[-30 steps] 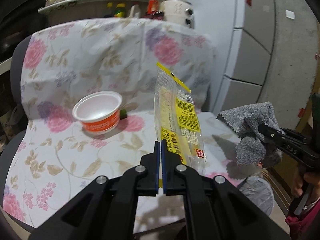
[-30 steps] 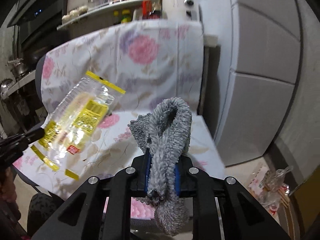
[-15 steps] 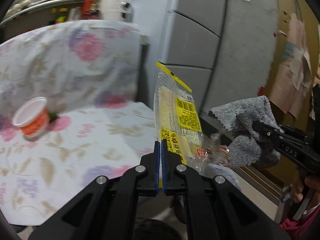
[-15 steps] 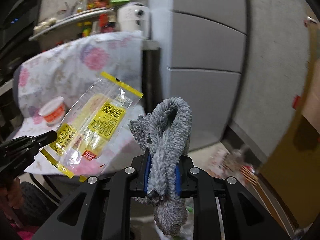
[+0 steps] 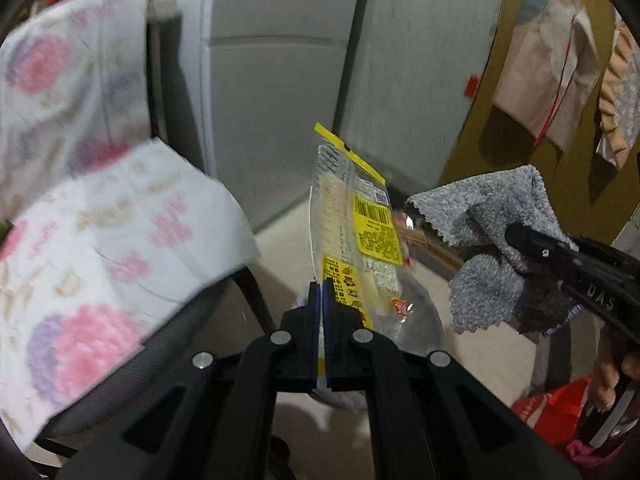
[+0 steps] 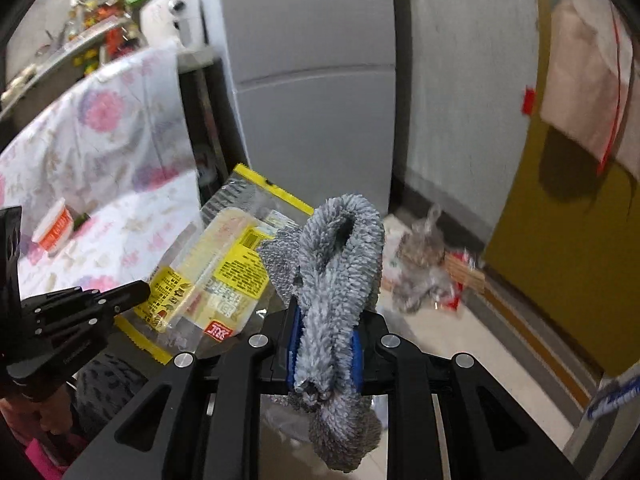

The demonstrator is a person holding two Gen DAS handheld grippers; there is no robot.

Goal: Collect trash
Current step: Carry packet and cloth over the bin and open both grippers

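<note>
My left gripper (image 5: pixel 322 284) is shut on a clear and yellow snack wrapper (image 5: pixel 356 232) and holds it upright in the air past the chair's edge. The wrapper (image 6: pixel 224 268) and the left gripper (image 6: pixel 140 290) also show in the right wrist view. My right gripper (image 6: pixel 324 316) is shut on a folded grey fuzzy cloth (image 6: pixel 336 264). In the left wrist view the cloth (image 5: pixel 496 248) hangs right of the wrapper, held by the right gripper (image 5: pixel 512 236). An orange and white cup (image 6: pixel 54 228) stands on the flowered chair seat (image 6: pixel 128 236).
The chair with the flowered cover (image 5: pixel 100 220) is at the left. Grey cabinet panels (image 5: pixel 276 100) stand behind. Bags of litter (image 6: pixel 424 268) lie on the floor by a yellow wall (image 6: pixel 560 260). A red bag (image 5: pixel 552 408) is low right. A cluttered shelf (image 6: pixel 92 36) is at the back.
Both grippers swung right, away from the chair toward the floor and wall. The cup left the left wrist view. The wrapper and the cloth stay gripped.
</note>
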